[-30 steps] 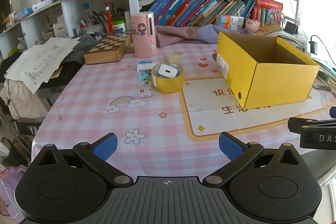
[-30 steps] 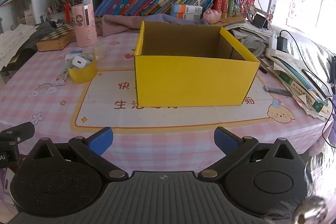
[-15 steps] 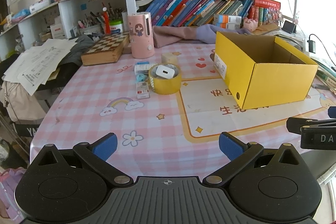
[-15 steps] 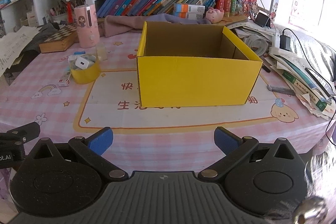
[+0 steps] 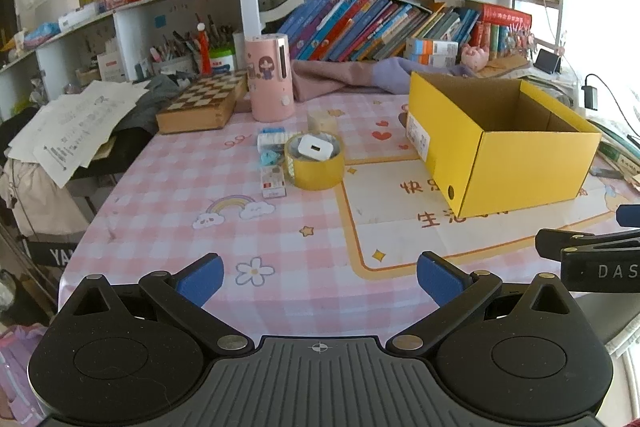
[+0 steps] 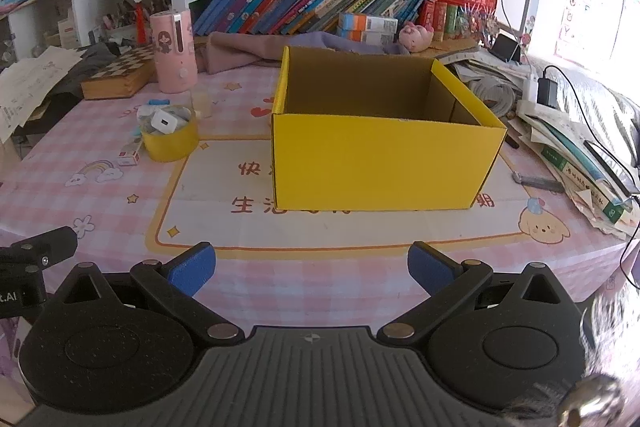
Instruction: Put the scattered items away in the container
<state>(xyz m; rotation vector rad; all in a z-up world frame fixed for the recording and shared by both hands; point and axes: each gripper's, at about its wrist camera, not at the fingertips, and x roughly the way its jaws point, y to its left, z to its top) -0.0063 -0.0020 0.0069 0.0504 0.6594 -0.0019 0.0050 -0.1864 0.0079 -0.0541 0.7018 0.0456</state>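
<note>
Over near table edge both grippers, left gripper [image 5: 318, 277] & right gripper [image 6: 311, 267], hung spread wide, empty, pre-approach; next prob reach for charger [image 5: 313, 148] atop tape roll [image 5: 316, 167], then yellow box [image 6: 384, 155]

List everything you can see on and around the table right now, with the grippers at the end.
cardboard box: 1, yellow, open, mid-table
tape roll: 1, yellow, left of the box
charger: 1, white, resting in the tape roll
small carton: 1, red and white, beside the tape roll
blue items: a few, behind the carton
pink canister: 1, upright, far side
chessboard box: 1, wooden, far left
tablecloth: 1, pink check
left gripper: open, empty
right gripper: open, empty
</note>
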